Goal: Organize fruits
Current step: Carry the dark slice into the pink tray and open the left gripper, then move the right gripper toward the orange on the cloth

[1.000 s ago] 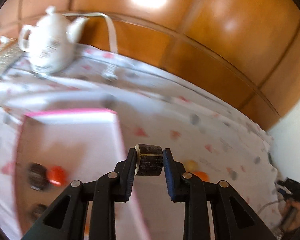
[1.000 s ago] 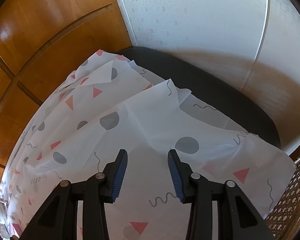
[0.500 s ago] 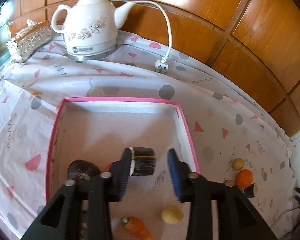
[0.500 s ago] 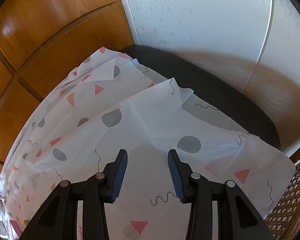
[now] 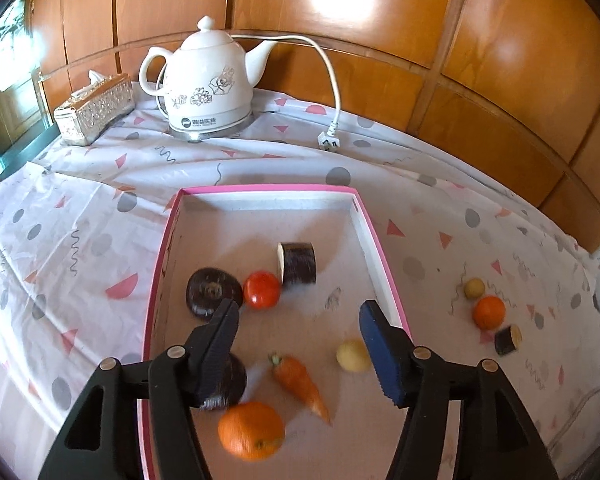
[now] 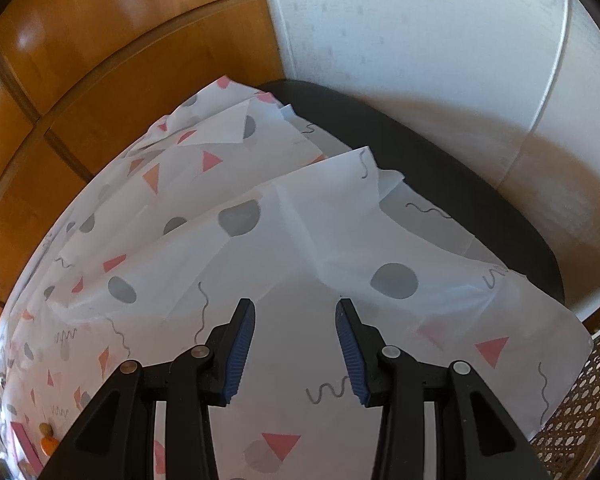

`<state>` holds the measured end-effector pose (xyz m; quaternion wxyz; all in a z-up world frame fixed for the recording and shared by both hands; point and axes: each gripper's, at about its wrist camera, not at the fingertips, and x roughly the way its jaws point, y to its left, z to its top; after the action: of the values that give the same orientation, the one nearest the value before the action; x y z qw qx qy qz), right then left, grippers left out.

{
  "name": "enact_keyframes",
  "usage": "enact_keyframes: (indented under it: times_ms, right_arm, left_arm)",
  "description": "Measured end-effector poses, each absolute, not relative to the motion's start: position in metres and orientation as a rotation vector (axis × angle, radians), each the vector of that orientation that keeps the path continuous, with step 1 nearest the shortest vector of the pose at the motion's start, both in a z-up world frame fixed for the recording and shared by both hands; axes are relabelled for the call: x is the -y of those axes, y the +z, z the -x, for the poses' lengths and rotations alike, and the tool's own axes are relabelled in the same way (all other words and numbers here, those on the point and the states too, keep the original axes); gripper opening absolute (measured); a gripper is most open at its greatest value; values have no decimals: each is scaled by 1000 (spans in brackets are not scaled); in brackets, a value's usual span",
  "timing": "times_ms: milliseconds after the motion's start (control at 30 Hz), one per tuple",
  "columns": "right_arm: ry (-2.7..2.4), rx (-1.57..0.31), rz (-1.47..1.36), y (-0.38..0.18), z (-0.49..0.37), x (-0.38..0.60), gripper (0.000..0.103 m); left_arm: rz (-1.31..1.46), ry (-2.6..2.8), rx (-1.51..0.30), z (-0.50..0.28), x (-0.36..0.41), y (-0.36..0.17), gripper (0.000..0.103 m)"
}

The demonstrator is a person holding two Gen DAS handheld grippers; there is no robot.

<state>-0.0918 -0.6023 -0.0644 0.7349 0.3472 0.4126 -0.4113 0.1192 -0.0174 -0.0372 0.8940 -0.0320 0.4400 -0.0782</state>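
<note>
Left tool (image 5: 296,322) just opened; eggplant chunk (image 5: 297,263) now in tray (image 5: 374,236).

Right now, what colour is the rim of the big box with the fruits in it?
Pink, around the shallow cardboard box; clearest in the left wrist view.

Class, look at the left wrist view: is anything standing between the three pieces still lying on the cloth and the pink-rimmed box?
Only the box's right wall. The small yellow fruit, orange and dark chunk lie beyond it, with bare tablecloth in between.
</note>
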Motion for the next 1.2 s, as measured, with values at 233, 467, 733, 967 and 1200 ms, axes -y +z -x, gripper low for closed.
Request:
enact_keyframes:
  times_ms: [233, 467, 733, 967, 1200]
  right_arm:
    - [-863, -909, -731, -62, 85, 595, 42]
    - [-765, -909, -683, -59, 69, 582, 42]
    - [-578, -914, -586, -53, 44, 551, 42]
    - [-380, -914, -460, -44, 19, 510, 42]
    - [-191, -924, -320, -36, 1, 458, 42]
  left_arm:
    - [54, -161, -904, -93, 11, -35, 70]
    - [49, -150, -896, -72, -2, -34, 72]
    - [59, -140, -895, -57, -11, -34, 74]
    - [48, -134, -896, -46, -17, -37, 74]
    - [48, -130, -894, -37, -22, -38, 74]
